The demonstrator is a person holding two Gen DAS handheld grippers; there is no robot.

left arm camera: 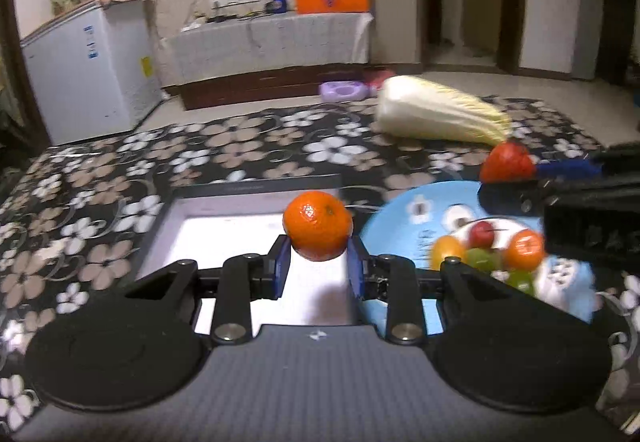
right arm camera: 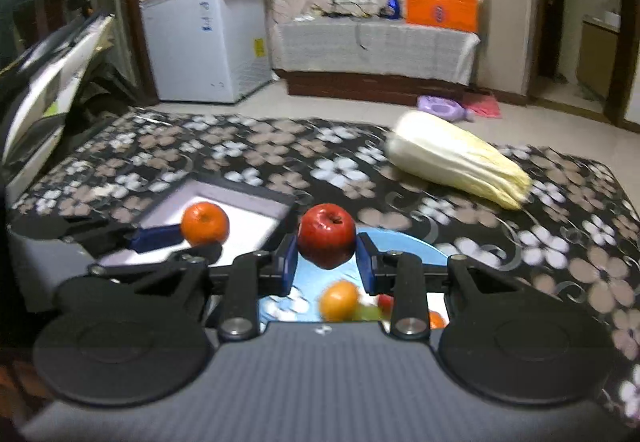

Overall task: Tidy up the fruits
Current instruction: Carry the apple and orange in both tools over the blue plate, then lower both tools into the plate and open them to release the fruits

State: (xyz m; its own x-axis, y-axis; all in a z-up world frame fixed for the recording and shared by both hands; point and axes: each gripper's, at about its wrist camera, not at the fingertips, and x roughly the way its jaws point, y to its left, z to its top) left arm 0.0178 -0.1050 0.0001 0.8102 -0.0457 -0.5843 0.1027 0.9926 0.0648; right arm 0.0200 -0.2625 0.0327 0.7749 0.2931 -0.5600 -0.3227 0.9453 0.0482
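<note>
My left gripper (left arm camera: 318, 262) is shut on an orange (left arm camera: 317, 225) and holds it above the white inside of a dark-rimmed box (left arm camera: 224, 238). The orange also shows in the right wrist view (right arm camera: 205, 223), over the box (right arm camera: 248, 210). My right gripper (right arm camera: 327, 262) is shut on a red apple (right arm camera: 327, 235) above a blue plate (right arm camera: 404, 246). The apple also shows in the left wrist view (left arm camera: 507, 163), over the plate (left arm camera: 416, 210). The plate holds several small fruits, among them an orange (left arm camera: 524, 250), a yellow fruit (left arm camera: 447, 251) and a small red fruit (left arm camera: 481, 234).
A napa cabbage (left arm camera: 436, 114) lies on the flowered tablecloth (left arm camera: 160, 154) at the back right; it also shows in the right wrist view (right arm camera: 456, 158). Beyond the table stand a white chest freezer (left arm camera: 88, 66) and a low covered bench (left arm camera: 272, 38).
</note>
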